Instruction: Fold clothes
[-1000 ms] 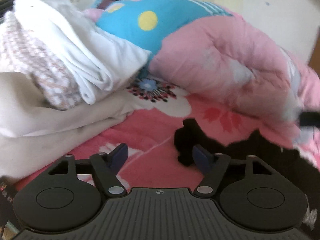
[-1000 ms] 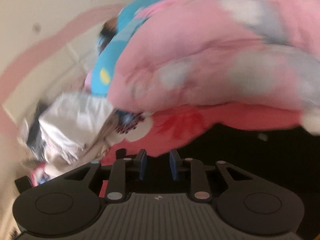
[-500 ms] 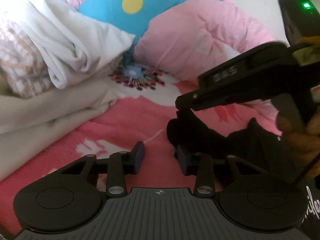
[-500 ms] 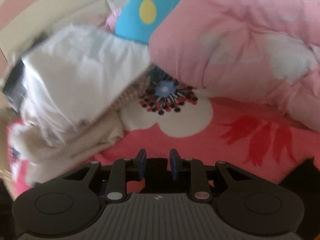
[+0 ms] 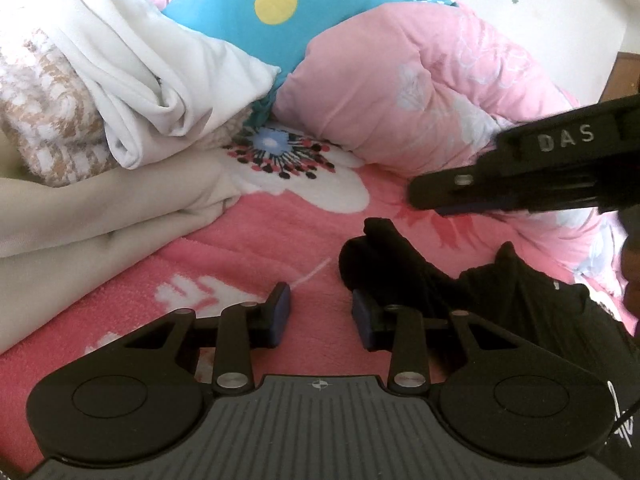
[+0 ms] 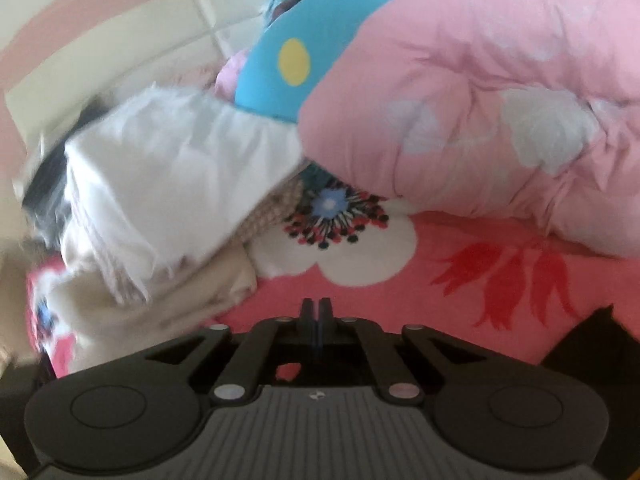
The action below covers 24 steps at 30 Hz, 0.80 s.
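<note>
Holding my left claw (image 5: 321, 316) low over the bed, fingers apart with nothing between them; the right blue pad (image 5: 362, 318) sits just beside the black garment (image 5: 420, 276), contact not clear.

Item, black garment: soft matte knit, crumpled, one rolled end pointing up the bed, the rest spreading to the right; it lies on the pink blanket (image 5: 248, 264) to the right of my left claw. Its corner shows at the lower right in the right wrist view (image 6: 592, 344).

Item, my right claw (image 6: 316, 314): fingers pressed together, nothing seen between them. In the left wrist view it hangs above the garment's rolled end (image 5: 500, 188), clear of it.

Item, pink blanket: fuzzy fleece, printed with a large white flower (image 5: 304, 188) and red leaves.

Item, pile at left, stacked: beige cloth (image 5: 104, 216) at the bottom, smooth and folded; a nubbly brown-and-white checked piece (image 5: 48, 120) on it; a white cloth (image 5: 140, 80) draped on top, soft folds.

Item, pink quilt (image 5: 420, 92): puffy, stitched, pale floral print, bunched at the far side.

Item, blue cushion (image 5: 280, 20): smooth, rounded, with a yellow dot, behind the quilt and pile.

No containers seen.
</note>
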{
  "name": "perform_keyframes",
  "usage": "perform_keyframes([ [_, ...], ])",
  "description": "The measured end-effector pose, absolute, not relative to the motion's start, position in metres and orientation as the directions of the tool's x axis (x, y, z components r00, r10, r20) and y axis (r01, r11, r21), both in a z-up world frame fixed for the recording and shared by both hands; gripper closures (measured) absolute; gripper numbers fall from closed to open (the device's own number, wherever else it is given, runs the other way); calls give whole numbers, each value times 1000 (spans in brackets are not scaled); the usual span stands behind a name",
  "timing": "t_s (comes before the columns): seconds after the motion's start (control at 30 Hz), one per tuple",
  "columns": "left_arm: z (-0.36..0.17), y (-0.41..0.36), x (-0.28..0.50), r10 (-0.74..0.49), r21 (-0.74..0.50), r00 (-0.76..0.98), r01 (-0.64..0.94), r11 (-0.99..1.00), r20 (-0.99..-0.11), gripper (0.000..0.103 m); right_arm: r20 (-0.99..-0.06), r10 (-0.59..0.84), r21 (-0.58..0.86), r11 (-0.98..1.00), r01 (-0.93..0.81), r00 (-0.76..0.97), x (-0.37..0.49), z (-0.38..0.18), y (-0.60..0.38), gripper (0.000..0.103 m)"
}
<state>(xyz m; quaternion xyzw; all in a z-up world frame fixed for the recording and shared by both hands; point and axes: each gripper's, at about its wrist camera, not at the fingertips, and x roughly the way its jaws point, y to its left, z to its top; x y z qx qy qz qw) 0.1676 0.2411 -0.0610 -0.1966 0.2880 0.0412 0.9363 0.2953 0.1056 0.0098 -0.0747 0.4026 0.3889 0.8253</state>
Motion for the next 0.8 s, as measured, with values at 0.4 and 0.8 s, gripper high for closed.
perform_keyframes([
  [0.4, -59, 236, 167, -18, -311, 822, -195, 930, -569, 67, -707, 598, 237, 703, -670, 378, 302, -6, 100, 98],
  [0.8, -60, 251, 162, -57, -431, 835, -223, 874, -548, 67, -643, 684, 334, 655, -678, 344, 263, 12, 45, 97],
])
